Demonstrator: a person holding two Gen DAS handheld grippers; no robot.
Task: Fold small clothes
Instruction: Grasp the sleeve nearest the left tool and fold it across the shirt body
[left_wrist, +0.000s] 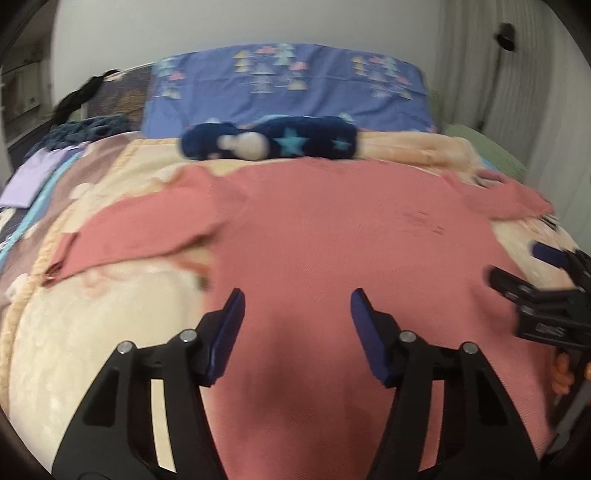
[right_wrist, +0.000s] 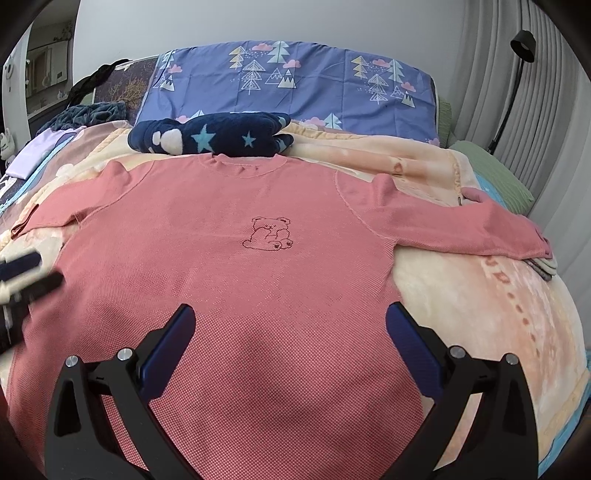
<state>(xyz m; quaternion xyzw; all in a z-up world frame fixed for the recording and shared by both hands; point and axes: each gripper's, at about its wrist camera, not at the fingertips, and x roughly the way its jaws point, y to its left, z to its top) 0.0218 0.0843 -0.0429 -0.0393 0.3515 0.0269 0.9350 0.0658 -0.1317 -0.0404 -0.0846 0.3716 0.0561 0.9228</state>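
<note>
A pink long-sleeved sweater (right_wrist: 229, 266) with a small bear outline on the chest lies flat, front up, on a cream blanket (right_wrist: 480, 295), both sleeves spread out sideways; it also shows in the left wrist view (left_wrist: 332, 240). My left gripper (left_wrist: 297, 299) is open and empty, hovering over the lower left part of the sweater. My right gripper (right_wrist: 290, 314) is open and empty over the lower middle of the sweater. The right gripper shows at the right edge of the left wrist view (left_wrist: 517, 269). The left gripper shows blurred at the left edge of the right wrist view (right_wrist: 29, 273).
A dark blue star-patterned fleece item (right_wrist: 210, 138) lies just beyond the sweater's collar. A blue tree-print pillow (right_wrist: 295, 81) stands behind it. Green bedding (right_wrist: 495, 173) lies at the right, a lilac cloth (right_wrist: 33, 151) at the left, a black lamp (right_wrist: 517, 74) by the curtain.
</note>
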